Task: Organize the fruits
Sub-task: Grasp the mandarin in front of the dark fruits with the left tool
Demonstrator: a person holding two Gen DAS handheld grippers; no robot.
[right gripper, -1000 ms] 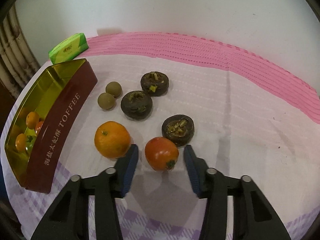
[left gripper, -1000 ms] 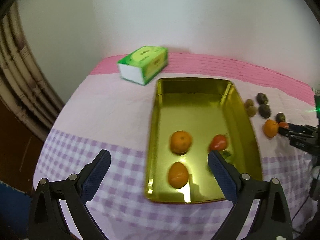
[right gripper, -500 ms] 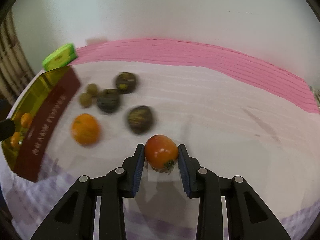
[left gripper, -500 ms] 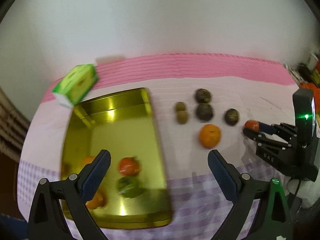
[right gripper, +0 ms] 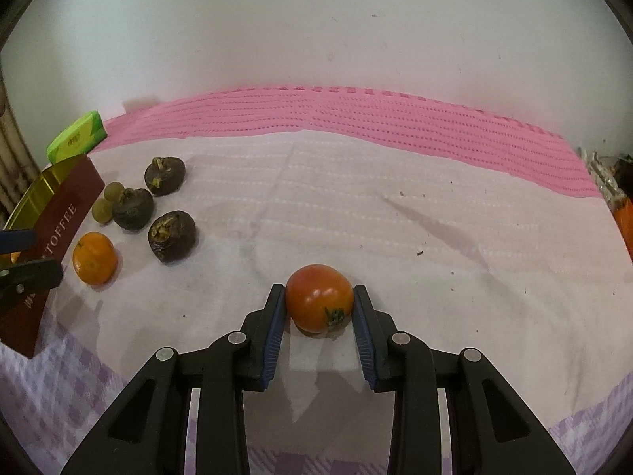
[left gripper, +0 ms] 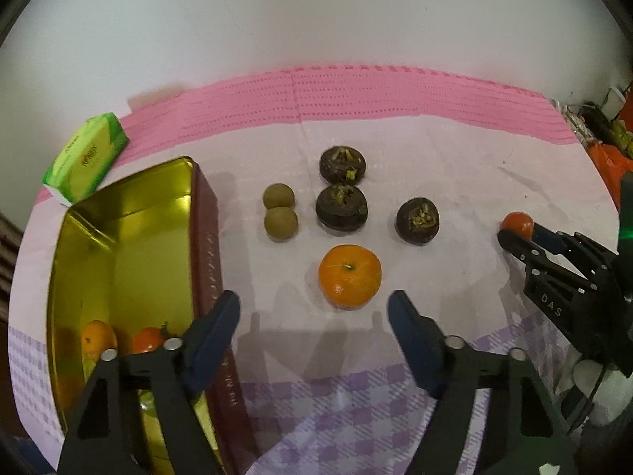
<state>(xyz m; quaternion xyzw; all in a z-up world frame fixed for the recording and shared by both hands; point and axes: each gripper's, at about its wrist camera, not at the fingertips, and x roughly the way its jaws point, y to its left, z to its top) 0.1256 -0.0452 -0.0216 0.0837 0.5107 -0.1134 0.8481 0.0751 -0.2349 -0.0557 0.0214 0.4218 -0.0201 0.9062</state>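
My right gripper (right gripper: 319,306) is shut on a red tomato (right gripper: 319,297) and holds it over the cloth, right of the other fruit; the tomato also shows in the left wrist view (left gripper: 517,225). My left gripper (left gripper: 314,314) is open and empty, just in front of a loose orange (left gripper: 349,276). Behind the orange lie three dark water chestnuts (left gripper: 342,206) and two small brown-green longans (left gripper: 280,210). The gold toffee tin (left gripper: 118,245) stands at the left and holds an orange (left gripper: 97,338) and a tomato (left gripper: 147,339).
A green tissue pack (left gripper: 85,156) lies behind the tin. A pink band of cloth (left gripper: 376,91) runs along the white wall. Clutter sits off the table's right edge (left gripper: 605,146). The lilac check cloth (left gripper: 348,415) drops off at the front.
My right gripper closed on the tomato and carried it right, away from the other fruit. My left gripper swung right from over the tin to the loose orange.
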